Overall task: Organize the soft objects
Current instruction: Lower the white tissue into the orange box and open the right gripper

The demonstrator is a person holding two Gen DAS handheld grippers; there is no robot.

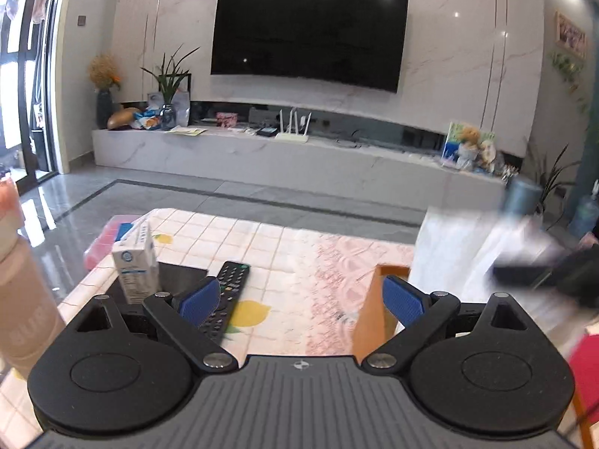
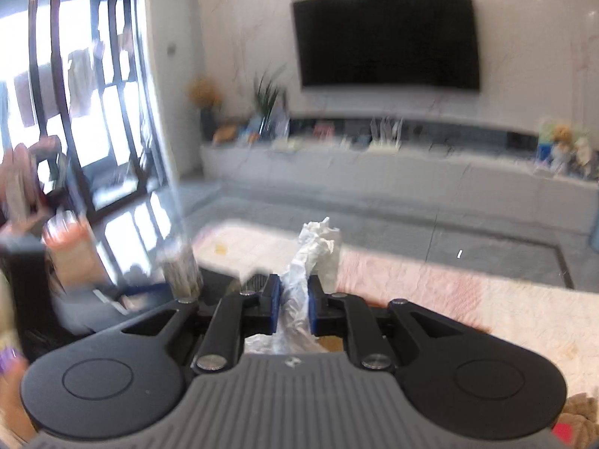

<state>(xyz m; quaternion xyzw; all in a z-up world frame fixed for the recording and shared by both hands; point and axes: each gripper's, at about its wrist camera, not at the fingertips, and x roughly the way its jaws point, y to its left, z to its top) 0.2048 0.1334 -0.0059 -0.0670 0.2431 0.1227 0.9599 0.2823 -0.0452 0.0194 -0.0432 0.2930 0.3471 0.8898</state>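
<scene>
right gripper (image 1: 539, 265) a dark smear, white cloth (image 1: 460, 247) blurred, pink bottle (image 1: 22, 299) cut off

Home living room. Big wall-mounted TV (image 1: 309, 33) on a marble-look wall, long low media console (image 1: 262, 153) under it carrying a router (image 1: 294, 127), vases with plants (image 1: 170, 86) and plush toys (image 1: 471, 146). Glossy grey tile floor (image 1: 149, 194), tall glazed doors (image 2: 86, 93) on the left. Desk with a lemon-print cloth (image 1: 269, 247) holds a TV remote (image 1: 226, 295) and a milk carton (image 1: 136, 262).
</scene>
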